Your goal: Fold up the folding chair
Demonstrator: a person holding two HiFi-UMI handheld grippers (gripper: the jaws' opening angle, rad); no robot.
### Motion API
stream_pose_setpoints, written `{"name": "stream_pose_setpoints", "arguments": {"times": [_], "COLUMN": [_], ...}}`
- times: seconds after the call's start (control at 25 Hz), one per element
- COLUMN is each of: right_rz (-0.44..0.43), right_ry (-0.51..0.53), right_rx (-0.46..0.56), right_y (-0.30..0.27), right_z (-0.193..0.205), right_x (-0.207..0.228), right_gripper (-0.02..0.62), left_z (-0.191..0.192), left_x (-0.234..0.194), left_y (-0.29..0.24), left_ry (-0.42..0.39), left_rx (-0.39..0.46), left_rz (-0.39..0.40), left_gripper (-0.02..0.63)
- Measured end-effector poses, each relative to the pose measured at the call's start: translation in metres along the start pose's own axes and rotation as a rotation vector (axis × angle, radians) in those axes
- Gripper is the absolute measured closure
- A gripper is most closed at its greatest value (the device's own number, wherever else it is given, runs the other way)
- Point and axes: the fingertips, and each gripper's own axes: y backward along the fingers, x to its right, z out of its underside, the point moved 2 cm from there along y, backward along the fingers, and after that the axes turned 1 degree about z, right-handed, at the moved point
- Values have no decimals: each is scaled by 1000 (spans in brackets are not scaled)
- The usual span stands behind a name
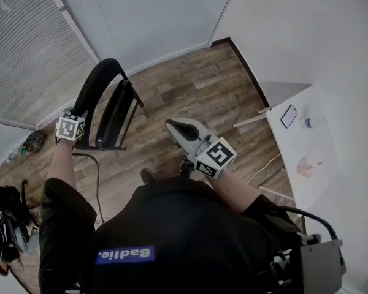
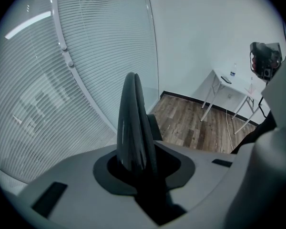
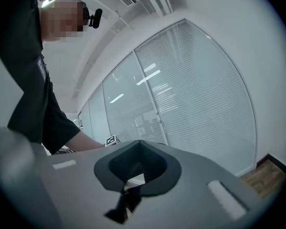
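Note:
The black folding chair (image 1: 113, 112) stands on the wood floor by the glass wall, its seat tipped up close to the backrest. My left gripper (image 1: 78, 129) is shut on the top edge of the backrest at the chair's left side. In the left gripper view the thin black backrest (image 2: 133, 123) rises straight up out of the jaws of the left gripper (image 2: 137, 173). My right gripper (image 1: 173, 126) hangs free in the middle of the room, to the right of the chair and apart from it, shut with nothing in it. In its own view the right gripper (image 3: 139, 151) points level at the blinds.
A white table (image 1: 306, 146) stands at the right wall with a phone (image 1: 289, 116) and a small bottle (image 1: 308, 122) on it. Dark bags (image 1: 3, 219) lie on the floor at the far left. The glass wall with blinds (image 1: 24, 54) runs just behind the chair.

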Motion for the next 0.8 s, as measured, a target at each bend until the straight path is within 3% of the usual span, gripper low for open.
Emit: {"name": "stream_pose_setpoints", "arguments": {"times": [0.8], "right_rz": [7], "right_ry": [-2], "right_rx": [-4], "right_y": [1], "right_z": [4], "right_x": [-7], "right_gripper": [594], "left_z": [2], "left_x": [2], "left_y": [2], "left_ry": [-9], "left_rx": [6], "left_rz": [-6], "left_gripper": [517]}}
